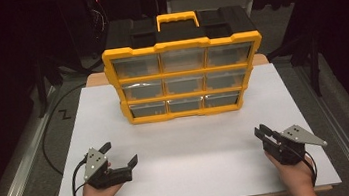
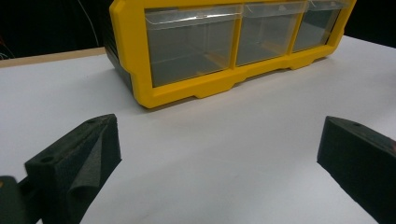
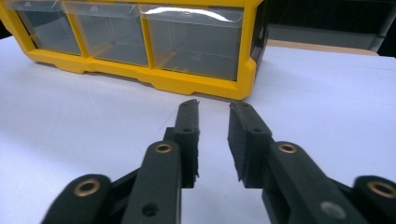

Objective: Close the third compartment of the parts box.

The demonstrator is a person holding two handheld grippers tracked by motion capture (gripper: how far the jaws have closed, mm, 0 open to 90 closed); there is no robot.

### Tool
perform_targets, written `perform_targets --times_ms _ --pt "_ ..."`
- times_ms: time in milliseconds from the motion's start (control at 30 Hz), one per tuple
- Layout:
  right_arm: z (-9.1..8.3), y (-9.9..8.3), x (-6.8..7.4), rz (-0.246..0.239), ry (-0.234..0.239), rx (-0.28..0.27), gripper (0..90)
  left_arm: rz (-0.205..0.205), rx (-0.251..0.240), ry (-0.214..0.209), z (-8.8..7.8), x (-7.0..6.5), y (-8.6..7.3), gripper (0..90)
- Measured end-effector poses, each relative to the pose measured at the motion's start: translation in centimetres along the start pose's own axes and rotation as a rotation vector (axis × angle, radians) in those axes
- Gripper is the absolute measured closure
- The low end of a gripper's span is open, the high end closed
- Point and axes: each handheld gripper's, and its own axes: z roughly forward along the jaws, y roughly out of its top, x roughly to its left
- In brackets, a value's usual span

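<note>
1. The left gripper [image 1: 120, 155] has its fingers [image 2: 74, 163] spread wide with nothing between them, only bare white tabletop [image 1: 193, 141]. It rests low at the near left of the tabletop, held in a hand [image 1: 96, 195].
2. The right gripper [image 1: 262, 131] has its fingers [image 3: 189, 135] parted by a narrow gap, pinching nothing. It sits at the near right, held in the other hand [image 1: 295, 176].
3. Both grippers point toward the organizer [image 1: 185, 79], which stands upright at the far middle of the tabletop, well apart from each of them.
4. The organizer is a yellow frame with a black back and a yellow carry handle [image 1: 177, 19] on top.
5. Its front holds nine clear drawers in three rows of three, all pushed in flush with the frame.
6. In the left gripper view the bottom-row drawers [image 2: 191, 46] look see-through, with no contents visible inside.
7. In the right gripper view the bottom-row drawers [image 3: 191, 42] likewise show only clear plastic and the grey behind it.
8. The upper two rows appear in the high view, too small and reflective to tell what is in them.
9. The organizer's base rests flat on the white sheet, its front edge facing the person.
</note>
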Motion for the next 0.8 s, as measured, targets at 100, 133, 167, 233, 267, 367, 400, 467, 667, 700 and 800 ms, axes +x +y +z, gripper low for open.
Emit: perform_targets --times_ms 100,133,167,233,267,367,400,467,667,700,800 --pt "0.4 0.0 0.1 -0.007 0.003 -0.004 67.6 -0.003 0.000 0.001 -0.1 0.0 0.0 0.4" --pt "0.6 0.0 0.1 -0.008 0.010 0.000 64.4 -0.007 0.001 0.000 -0.1 0.0 0.0 0.4" --pt "0.8 -0.1 0.2 -0.011 0.019 0.010 60.3 -0.010 0.003 -0.001 -0.1 0.0 0.0 0.4" --pt "1.2 -0.2 0.5 -0.028 0.047 0.031 54.1 -0.009 0.010 -0.002 0.0 0.0 0.0 0.4" --pt "1.4 -0.2 0.6 -0.036 0.059 0.041 50.5 -0.005 0.014 -0.002 0.1 0.0 0.0 0.4" --pt "1.5 -0.3 1.2 -0.061 0.064 0.037 38.7 -0.005 0.012 -0.003 0.1 -0.1 0.0 0.4" --pt "1.5 -0.3 1.3 -0.060 0.067 0.035 34.9 -0.004 0.013 -0.003 0.1 0.0 0.0 0.4" --pt "1.7 -0.3 1.4 -0.055 0.060 0.045 28.3 -0.005 0.013 -0.005 0.0 0.0 0.0 0.4" --pt "1.6 -0.4 0.7 -0.008 0.033 0.054 4.7 -0.008 0.000 -0.008 -0.2 -0.1 0.1 0.4" --pt "1.4 -0.4 0.6 0.003 0.026 0.046 0.9 -0.010 -0.002 -0.004 -0.2 -0.1 0.1 0.4" --pt "0.7 -0.2 0.5 -0.009 -0.023 0.019 0.7 -0.011 -0.003 0.000 -0.1 0.0 0.1 0.4"
